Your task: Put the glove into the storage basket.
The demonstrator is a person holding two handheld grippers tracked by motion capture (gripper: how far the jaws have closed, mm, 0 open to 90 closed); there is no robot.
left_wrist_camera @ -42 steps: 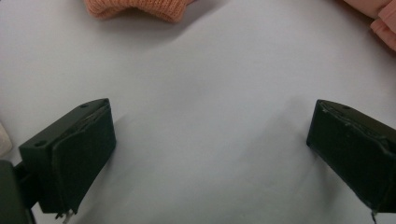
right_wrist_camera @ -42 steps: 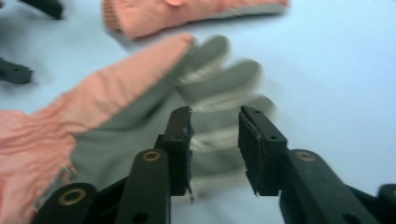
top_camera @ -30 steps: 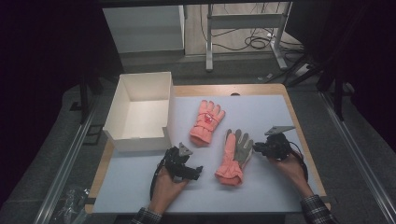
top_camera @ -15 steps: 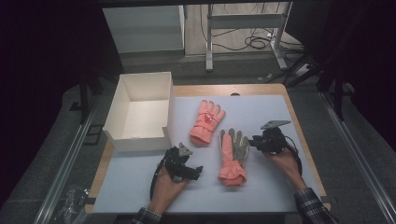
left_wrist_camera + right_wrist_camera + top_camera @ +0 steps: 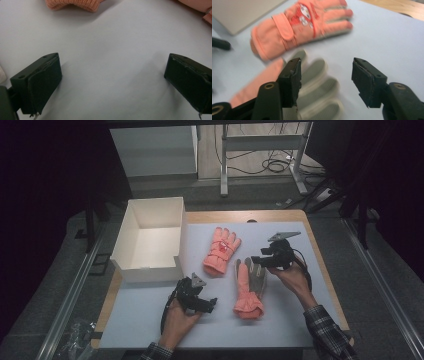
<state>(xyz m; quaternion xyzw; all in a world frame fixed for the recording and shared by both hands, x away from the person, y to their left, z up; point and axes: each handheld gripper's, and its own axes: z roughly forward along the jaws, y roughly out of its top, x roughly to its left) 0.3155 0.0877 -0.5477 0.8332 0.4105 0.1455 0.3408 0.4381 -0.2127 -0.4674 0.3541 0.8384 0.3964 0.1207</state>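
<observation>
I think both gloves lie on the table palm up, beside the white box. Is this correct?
Not quite. The glove near the right gripper lies palm up, but the other glove lies back up, strap showing, as the right gripper view shows. Both lie beside the white box.

One glove (image 5: 248, 287) is lying on the table (image 5: 300, 320) just left of the right hand-held gripper (image 5: 257, 260). The other glove (image 5: 221, 251) is lying beyond it, with the box (image 5: 150, 245) sitting farther left.

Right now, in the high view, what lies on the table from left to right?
White box → left gripper → patterned orange glove → grey-palmed orange glove → right gripper, jaws just opening, nothing between them.
</observation>
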